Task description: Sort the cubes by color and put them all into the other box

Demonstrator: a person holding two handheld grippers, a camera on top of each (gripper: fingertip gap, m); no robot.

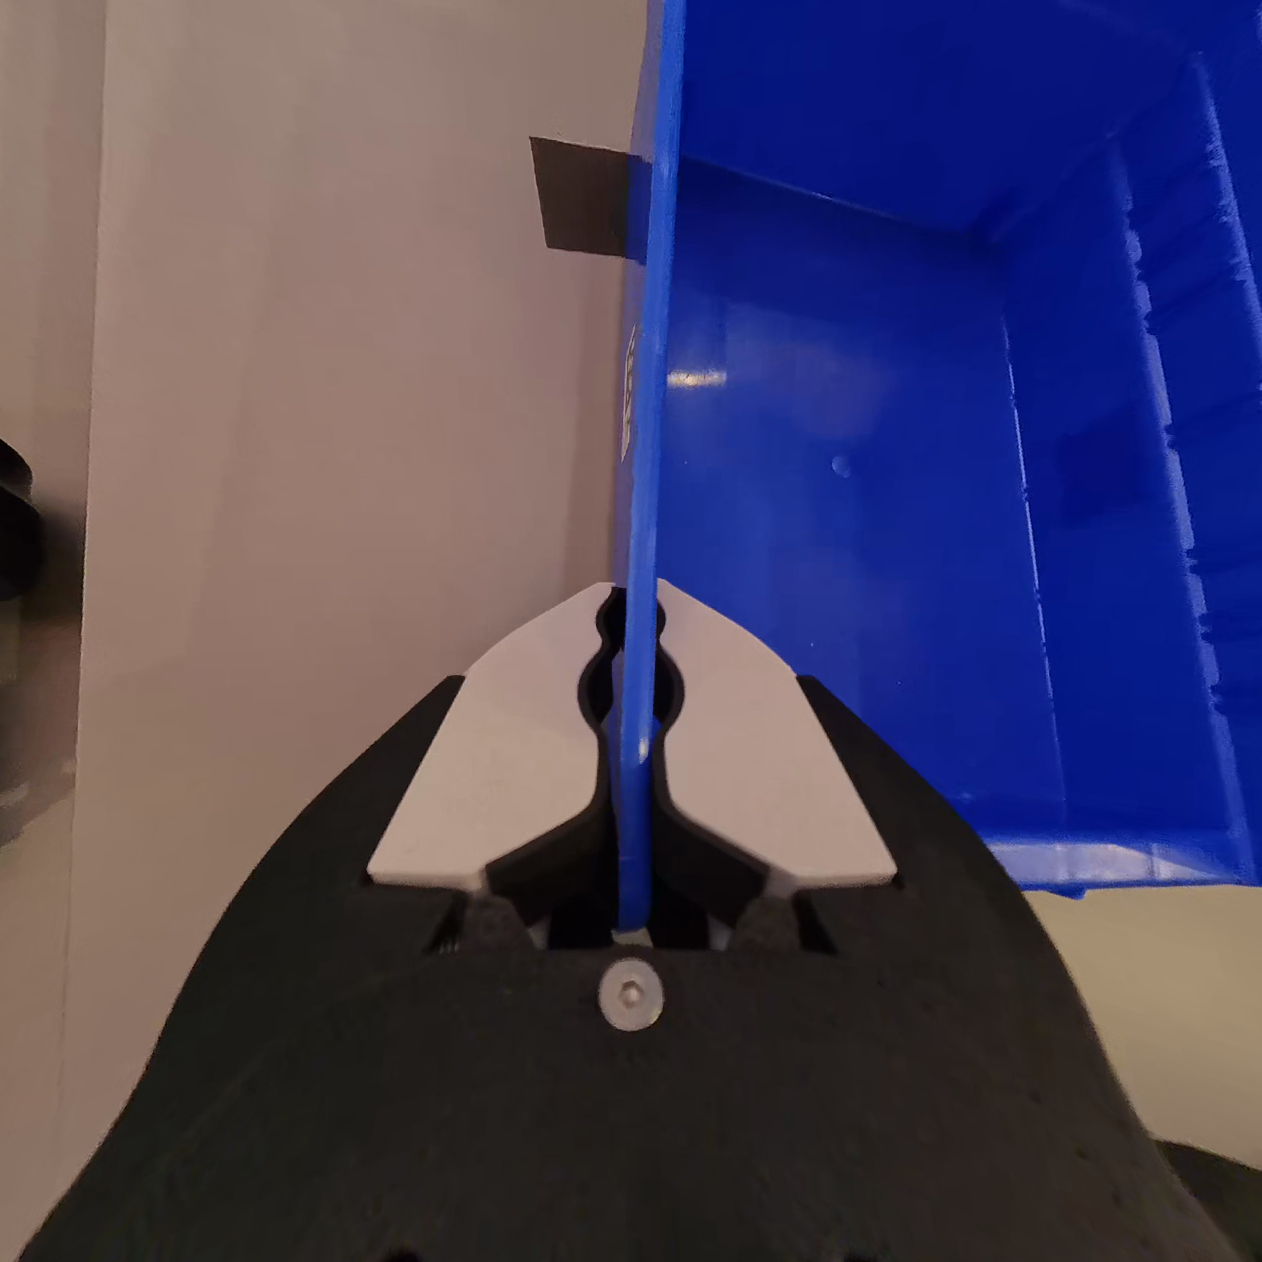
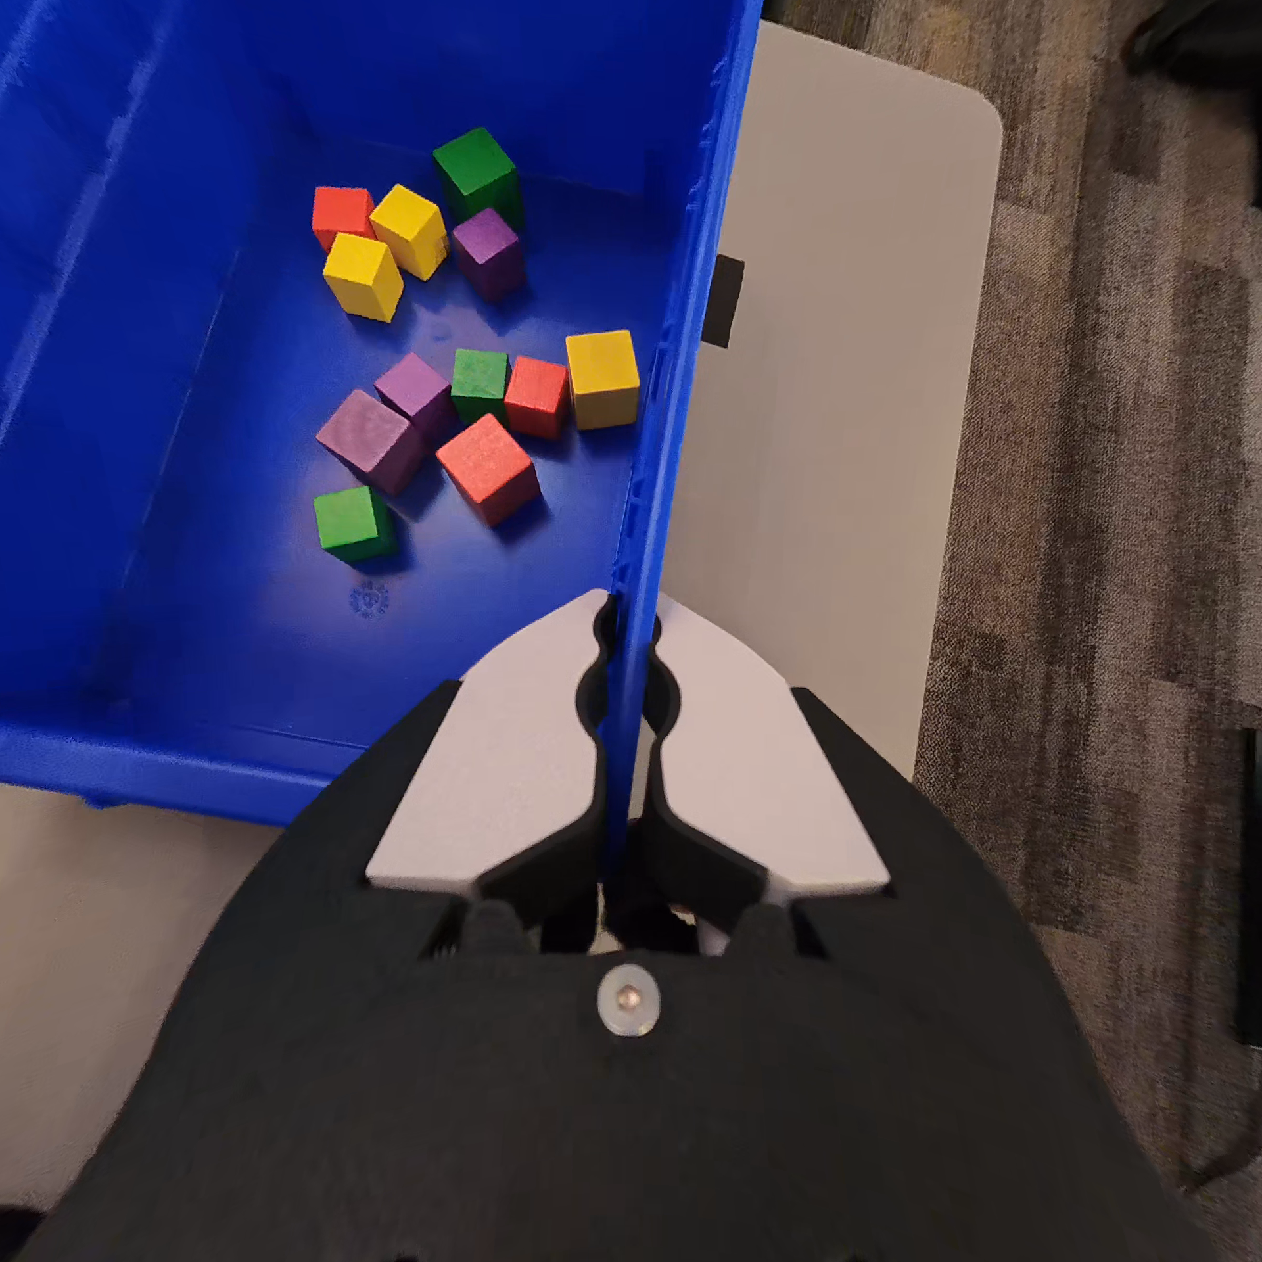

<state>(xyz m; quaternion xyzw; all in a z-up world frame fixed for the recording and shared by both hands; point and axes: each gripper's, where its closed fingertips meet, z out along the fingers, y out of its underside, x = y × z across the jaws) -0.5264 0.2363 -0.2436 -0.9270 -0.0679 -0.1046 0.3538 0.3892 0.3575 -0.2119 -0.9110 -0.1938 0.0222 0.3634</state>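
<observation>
Both gripper [image 1: 636,601] [image 2: 632,608] pairs clamped on bin walls [image 1: 645,478].

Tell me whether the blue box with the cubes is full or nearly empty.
Nearly empty: the blue box holds only a loose single layer of coloured cubes on its floor, with much bare blue floor around them.

The blue box [image 2: 171,410] looks like smooth moulded plastic, its floor faintly glossy with a soft sheen. The cubes [image 2: 486,464] inside have a matt painted finish with a fine grain, like wood. The table [image 2: 840,410] is smooth, matt and pale. A strip of matt black tape [image 1: 580,194] sits at the box's wall. The floor's carpet [image 2: 1106,546] is rough, woven cloth.
</observation>
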